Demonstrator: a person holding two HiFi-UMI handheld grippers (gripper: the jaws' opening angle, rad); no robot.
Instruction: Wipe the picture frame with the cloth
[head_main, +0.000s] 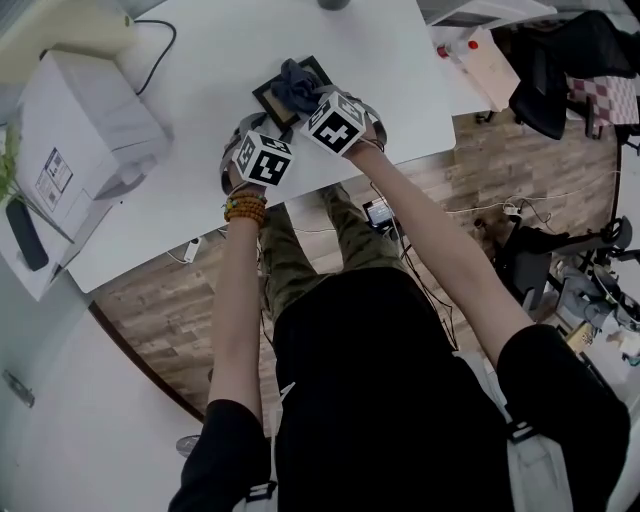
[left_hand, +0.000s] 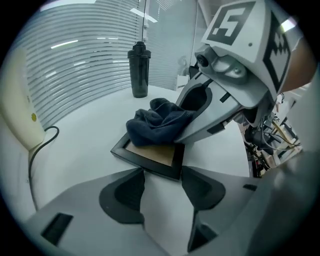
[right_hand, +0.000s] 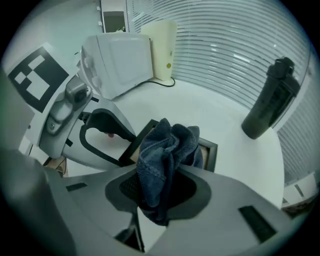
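A black picture frame (head_main: 266, 100) with a brown panel lies flat on the white table (head_main: 400, 90). A bunched dark blue cloth (head_main: 297, 84) rests on it. My right gripper (right_hand: 160, 192) is shut on the cloth (right_hand: 165, 155), whose folds hang over the frame (right_hand: 211, 150). In the head view, the right gripper (head_main: 312, 100) stands over the frame's near side. My left gripper (left_hand: 162, 172) is open. The frame's near corner (left_hand: 172, 170) lies right at its tips; I cannot tell whether they touch it. The cloth (left_hand: 157, 125) covers the frame's far part.
A dark bottle (right_hand: 270, 100) stands on the table beyond the frame. A white box-shaped appliance (head_main: 85, 120) and a cream cylinder (right_hand: 162, 50) with a black cable (head_main: 155, 60) sit at the left. The table's near edge (head_main: 300, 200) runs just under my hands.
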